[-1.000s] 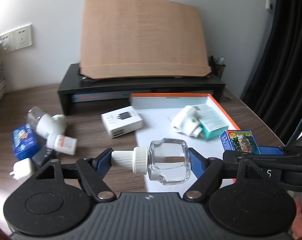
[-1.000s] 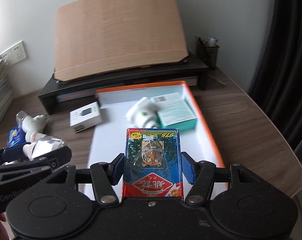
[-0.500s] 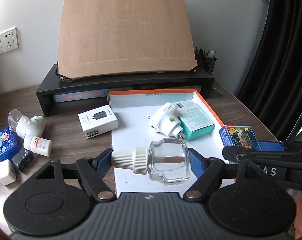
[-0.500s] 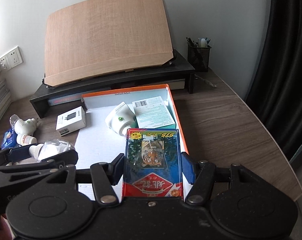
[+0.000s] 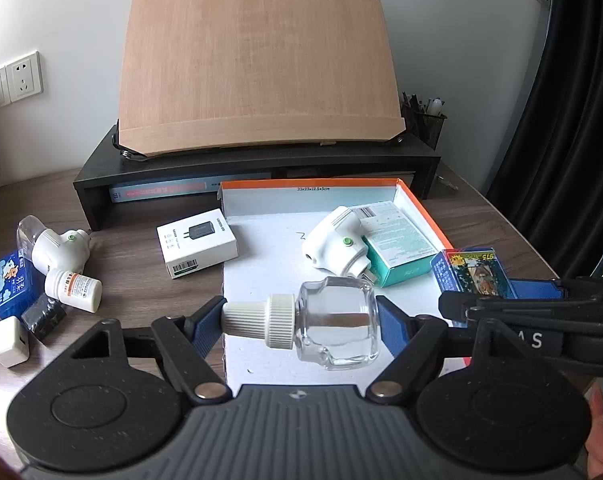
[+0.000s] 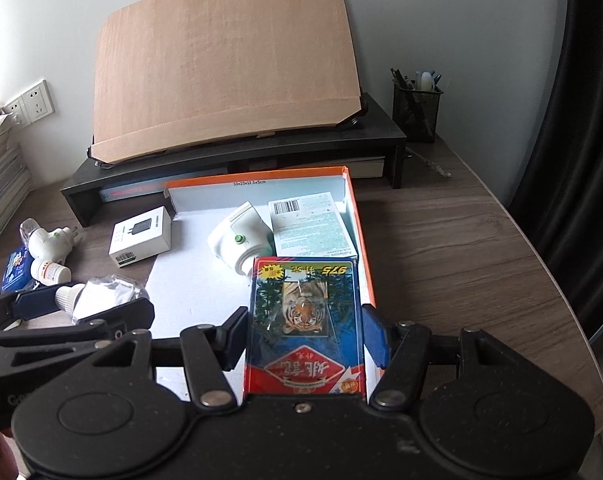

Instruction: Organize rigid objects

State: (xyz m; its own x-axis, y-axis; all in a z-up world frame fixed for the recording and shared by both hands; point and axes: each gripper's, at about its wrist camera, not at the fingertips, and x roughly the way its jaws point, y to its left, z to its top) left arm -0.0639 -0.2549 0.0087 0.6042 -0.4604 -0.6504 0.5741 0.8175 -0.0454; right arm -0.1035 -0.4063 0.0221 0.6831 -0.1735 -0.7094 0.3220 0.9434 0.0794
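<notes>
Your left gripper [image 5: 301,316] is clamped on a small clear glass bottle [image 5: 337,322] lying sideways between the blue pads, its white ribbed cap [image 5: 261,320] against the left pad; it hangs above the near edge of the white tray [image 5: 269,248] with the orange rim; your right gripper [image 6: 304,332] is clenched on a blue card pack [image 6: 305,320] with a tiger picture, held over the tray's near right corner; inside the tray, toward its far right corner, a white plug-in device [image 6: 239,242] lies just beside a teal-and-white carton [image 6: 311,226]; off the tray's left edge a white charger box [image 5: 197,242] rests on the wooden desk [image 6: 441,248]; farther toward the desk's left edge you have a cluster: another white plug-in unit [image 5: 55,246], a white pill bottle [image 5: 73,290], a blue packet [image 5: 11,288], a small black item [image 5: 45,316] and a white adapter cube [image 5: 7,340]; behind the tray a black riser [image 5: 261,162] carries a tilted wooden board [image 5: 257,68]; a mesh pen cup [image 6: 415,110] stands at the desk's far right corner.
</notes>
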